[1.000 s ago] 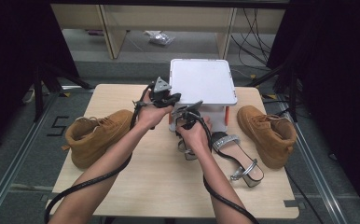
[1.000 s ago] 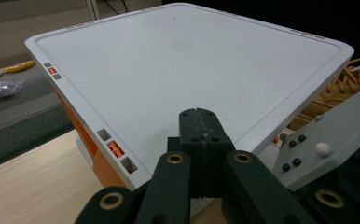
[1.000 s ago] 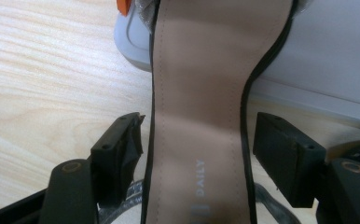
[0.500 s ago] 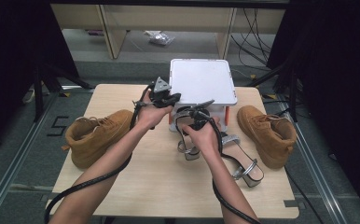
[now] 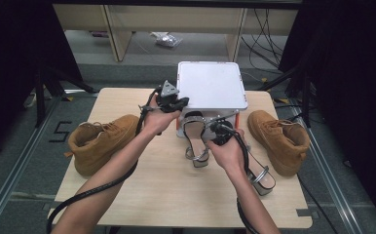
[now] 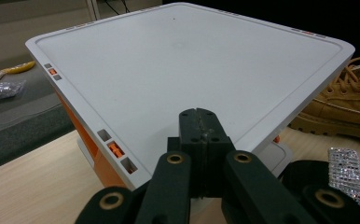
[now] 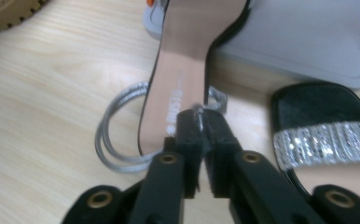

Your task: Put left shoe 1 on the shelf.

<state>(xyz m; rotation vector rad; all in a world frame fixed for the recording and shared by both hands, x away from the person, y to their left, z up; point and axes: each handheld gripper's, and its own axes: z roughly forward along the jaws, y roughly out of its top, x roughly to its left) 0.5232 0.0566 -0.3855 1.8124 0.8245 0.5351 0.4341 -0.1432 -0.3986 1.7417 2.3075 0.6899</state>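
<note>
The right tongs (image 7: 201,122) have just been closing and now pinch the thin silver strap (image 7: 214,100) of the sandal (image 5: 196,136), which lies on the counter (image 5: 142,190) with its toe against the white box (image 5: 210,87). The left tongs (image 6: 200,122) are pressed together on nothing, held over the box's top. A 2nd sandal (image 5: 259,173) lies just beside the right hand (image 5: 229,152).
</note>
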